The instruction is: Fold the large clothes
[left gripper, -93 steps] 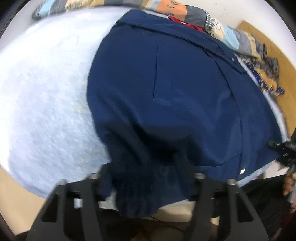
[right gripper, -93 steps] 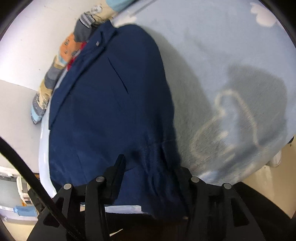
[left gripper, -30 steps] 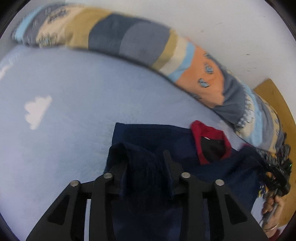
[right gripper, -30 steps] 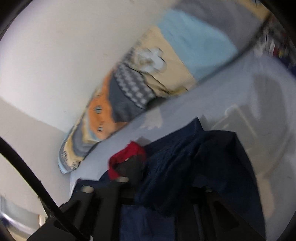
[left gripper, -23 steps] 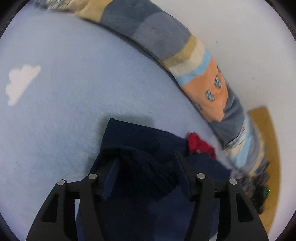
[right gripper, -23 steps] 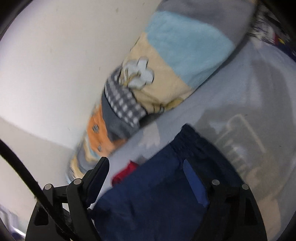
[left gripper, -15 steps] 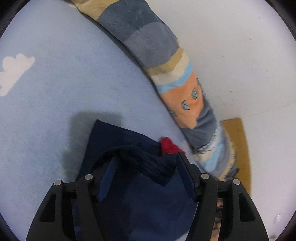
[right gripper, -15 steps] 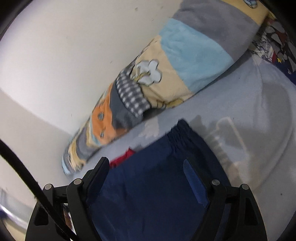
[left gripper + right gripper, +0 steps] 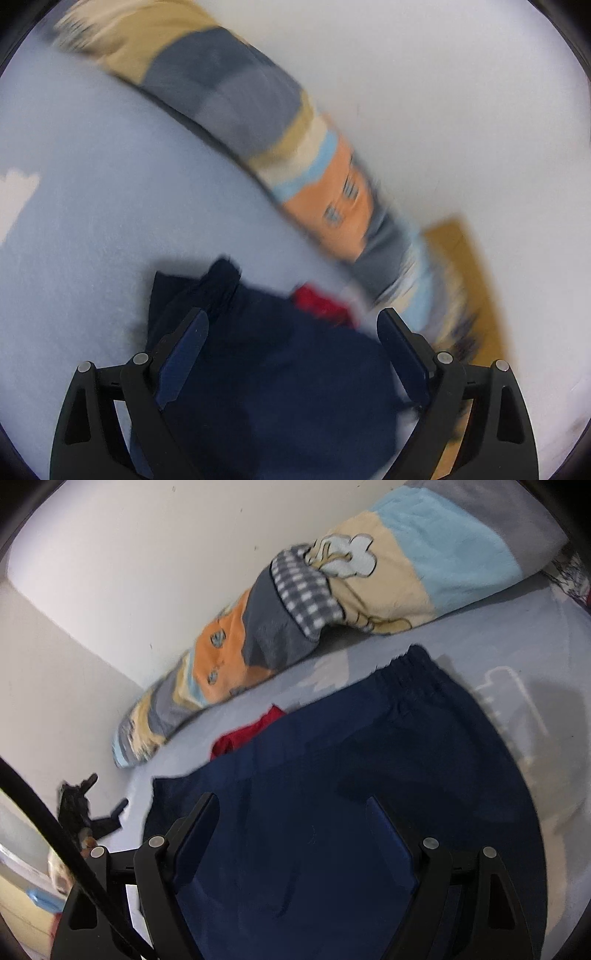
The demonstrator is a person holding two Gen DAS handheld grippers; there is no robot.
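- We read this as the release at the end of a fold: the navy garment (image 9: 369,782) lies doubled over on the light blue bed (image 9: 554,646), its gathered cuff or hem end pointing toward the patchwork blanket roll (image 9: 369,579) by the wall.
- Our left hand-held gripper (image 9: 291,325) has its jaws opening; the navy cloth lies below and between them, but no pad presses on it, so we count it released. This view is smeared with motion, so finer detail of the cloth edge escapes us.
- Our right hand-held gripper (image 9: 291,808) stands wide apart over the flat middle of the garment, gripping nothing.
- A strip of red lining (image 9: 247,734) peeks out from under the far edge of the navy layer, near the blanket roll. We judge the top layer does not quite cover the one beneath.
- In the left view one corner (image 9: 221,277) of the garment looks bunched and raised rather than flat.
- We think the next move calls for smoothing that bunched corner, then choosing fresh grasp points on a side edge for the following fold.
- Each pinch should take both layers together, or the upper one may slide off the lower.
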